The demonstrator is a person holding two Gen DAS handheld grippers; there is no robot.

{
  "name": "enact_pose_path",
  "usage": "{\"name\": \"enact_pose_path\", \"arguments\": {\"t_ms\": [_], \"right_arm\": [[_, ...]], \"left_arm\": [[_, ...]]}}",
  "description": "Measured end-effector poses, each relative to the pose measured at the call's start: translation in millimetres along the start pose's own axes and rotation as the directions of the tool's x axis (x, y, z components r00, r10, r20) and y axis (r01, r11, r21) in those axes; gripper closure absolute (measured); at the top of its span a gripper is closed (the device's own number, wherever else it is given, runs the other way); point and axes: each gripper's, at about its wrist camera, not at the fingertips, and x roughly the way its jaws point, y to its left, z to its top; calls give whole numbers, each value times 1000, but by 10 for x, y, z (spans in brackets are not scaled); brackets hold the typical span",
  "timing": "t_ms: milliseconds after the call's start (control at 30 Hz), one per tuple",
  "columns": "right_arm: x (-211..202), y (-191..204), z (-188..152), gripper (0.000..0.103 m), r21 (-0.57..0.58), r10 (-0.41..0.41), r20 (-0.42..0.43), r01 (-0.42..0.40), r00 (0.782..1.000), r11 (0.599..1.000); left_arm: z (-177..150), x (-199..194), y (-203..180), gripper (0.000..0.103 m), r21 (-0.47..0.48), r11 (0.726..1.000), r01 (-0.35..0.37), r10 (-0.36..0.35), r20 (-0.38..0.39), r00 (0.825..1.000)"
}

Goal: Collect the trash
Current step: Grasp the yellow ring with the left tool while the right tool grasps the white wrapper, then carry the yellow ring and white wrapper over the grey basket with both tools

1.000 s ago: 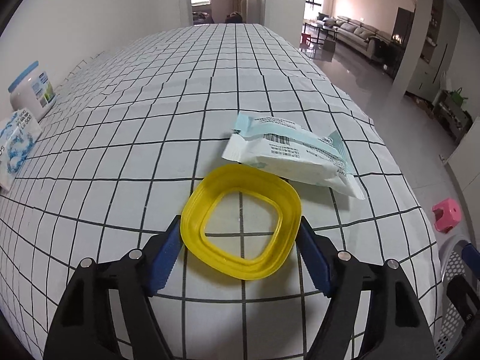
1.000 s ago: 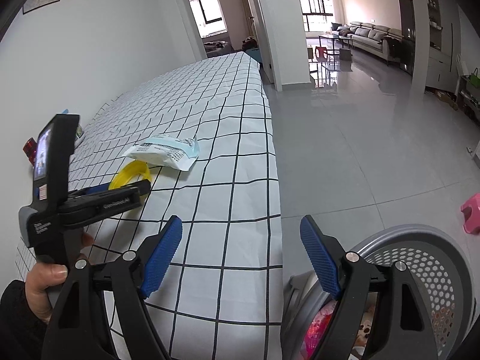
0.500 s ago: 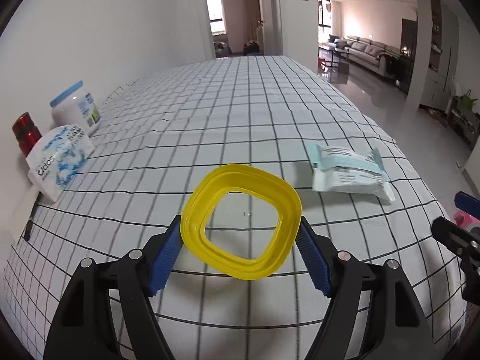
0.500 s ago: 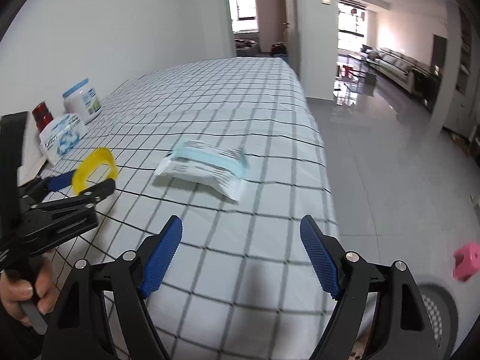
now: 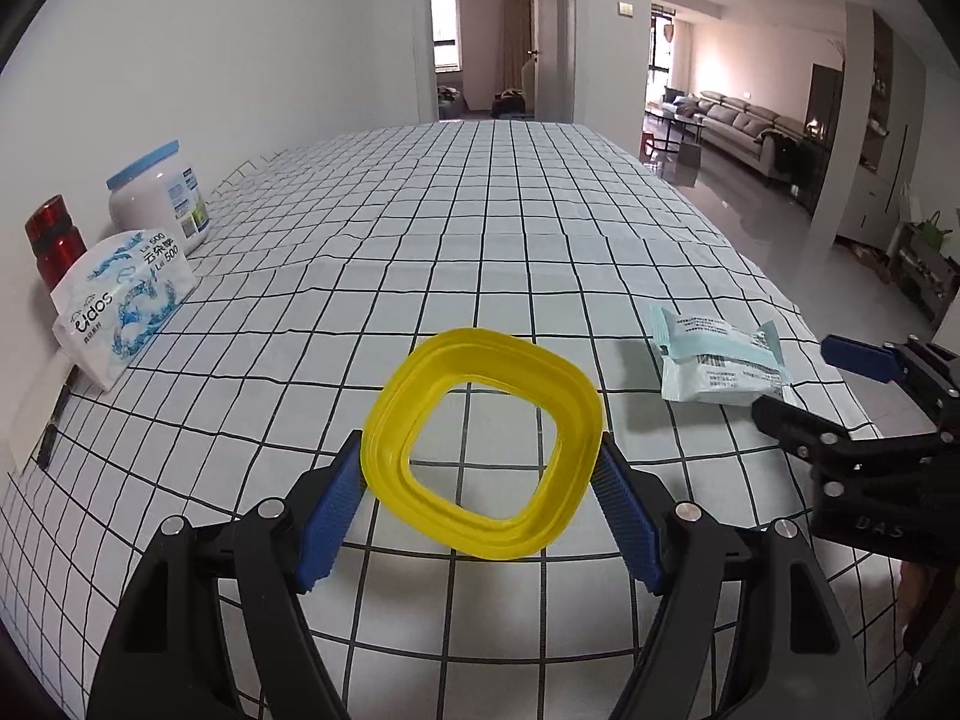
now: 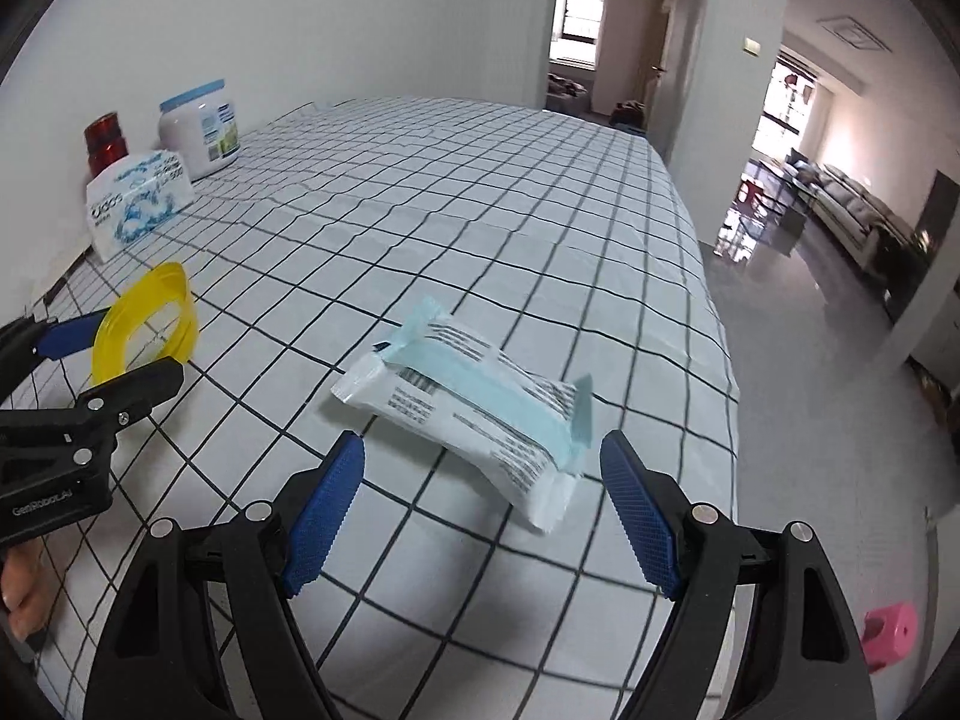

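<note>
Left tool (image 5: 480, 495): clenched on the yellow ring (image 5: 483, 441), held above the desk (image 5: 420, 228).
Right tool (image 6: 483, 507): released, wrapper (image 6: 474, 402) just ahead.
Advice: straddle the wrapper's narrow width, then close.

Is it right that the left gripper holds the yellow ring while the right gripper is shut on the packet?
Not quite. The left gripper does hold the yellow ring, but the right gripper is open: in the right wrist view the packet lies on the table ahead of the spread fingers, unheld.
</note>
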Motion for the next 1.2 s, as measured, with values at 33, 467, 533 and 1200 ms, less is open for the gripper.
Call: {"name": "enact_pose_path", "arguments": {"t_ms": [33, 467, 533, 1200], "right_arm": [[38, 23, 19, 26, -19, 6, -2, -6, 1000, 1000], [500, 204, 131, 26, -145, -31, -66, 21, 997, 989], [528, 188, 151, 26, -139, -26, -65, 17, 998, 990], [321, -107, 190, 76, 114, 10, -5, -10, 1000, 993]], "left_arm": [[2, -10, 7, 31, -4, 1000, 4, -4, 2, 1000], [22, -30, 68, 31, -28, 999, 22, -22, 0, 1000], [19, -29, 64, 31, -30, 999, 23, -23, -2, 1000], [11, -29, 77, 31, -37, 999, 31, -31, -1, 1000]]}}
